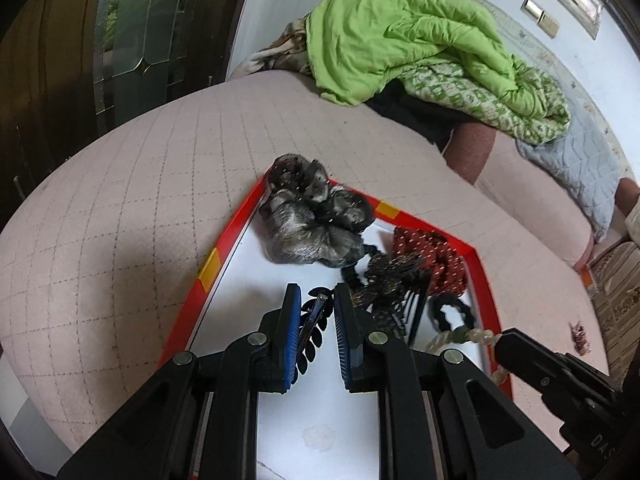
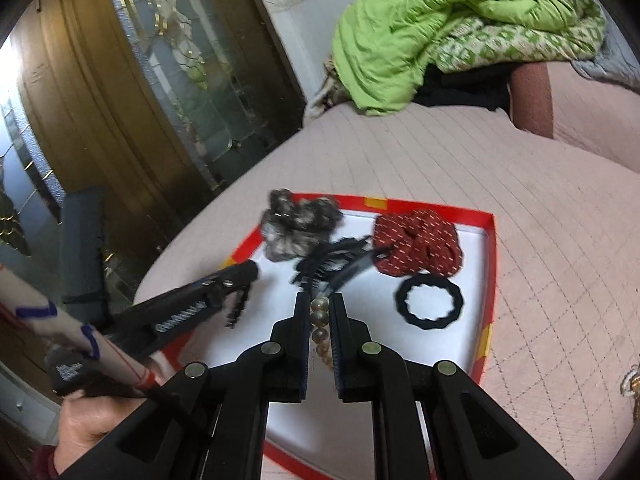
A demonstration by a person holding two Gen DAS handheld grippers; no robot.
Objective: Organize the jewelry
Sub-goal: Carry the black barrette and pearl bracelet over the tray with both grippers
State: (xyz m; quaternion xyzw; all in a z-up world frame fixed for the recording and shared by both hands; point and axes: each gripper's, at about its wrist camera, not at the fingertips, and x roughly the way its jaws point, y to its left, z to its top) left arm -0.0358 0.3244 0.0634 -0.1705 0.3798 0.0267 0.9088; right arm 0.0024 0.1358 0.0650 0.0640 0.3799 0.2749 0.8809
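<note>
Broadly, the pink quilted bed (image 1: 120,184) carries a shallow red-rimmed tray (image 1: 228,236), evidently the sorting surface, since every piece lies inside it. A grey scrunchie (image 1: 312,224) and a red scrunchie (image 2: 416,246) sit toward the far rim, a black hair tie (image 2: 430,306) nearer. The left gripper (image 1: 318,300) grips a black claw clip (image 1: 310,330) between narrowly set pads; the right gripper (image 2: 318,306) pinches a pearl strand (image 2: 320,330), likely for separating.
</note>
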